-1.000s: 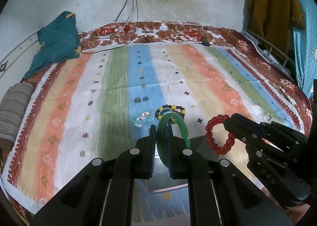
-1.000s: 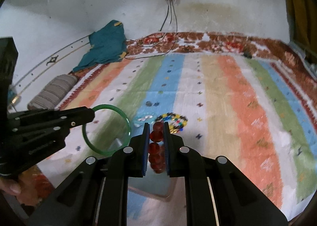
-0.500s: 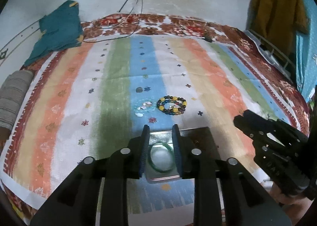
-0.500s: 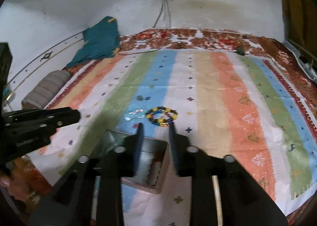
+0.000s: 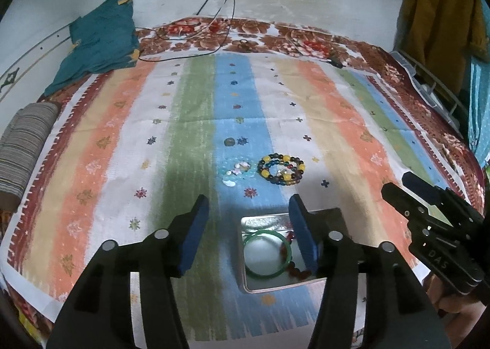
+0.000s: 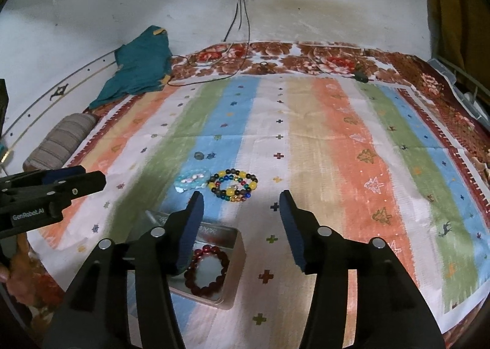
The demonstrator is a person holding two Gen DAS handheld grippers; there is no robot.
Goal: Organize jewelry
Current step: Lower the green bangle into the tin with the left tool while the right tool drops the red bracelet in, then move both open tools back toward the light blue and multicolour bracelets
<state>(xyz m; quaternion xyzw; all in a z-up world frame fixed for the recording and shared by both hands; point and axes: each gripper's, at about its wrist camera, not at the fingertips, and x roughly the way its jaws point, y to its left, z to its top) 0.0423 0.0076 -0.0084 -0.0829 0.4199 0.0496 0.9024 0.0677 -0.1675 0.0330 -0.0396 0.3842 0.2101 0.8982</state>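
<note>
An open metal tin (image 5: 284,286) lies on the striped bedspread and holds a green bangle (image 5: 266,273) and a red bead bracelet (image 5: 296,270). My left gripper (image 5: 248,205) hovers just above it, jaws opening, with nothing between them. In the right wrist view the red bead bracelet (image 6: 225,260) shows inside the tin (image 6: 239,257); the bangle is hidden behind a finger. My right gripper (image 6: 241,199) is also opening and empty. Beyond the tin lie a multicoloured bead bracelet (image 5: 281,170) and a pale bead bracelet (image 5: 235,173).
A small round trinket (image 5: 229,142) lies farther up the blue stripe. A teal cloth (image 5: 101,43) and a striped roll (image 5: 24,140) sit at the left, cables (image 5: 214,27) hang from a wall socket, and a mustard garment (image 5: 441,21) hangs by a rail at the right.
Both grippers were shut, the left on the green bangle and the right on the red bracelet. Both let go, the pieces dropped into the tin, and the jaws have spread wide.
</note>
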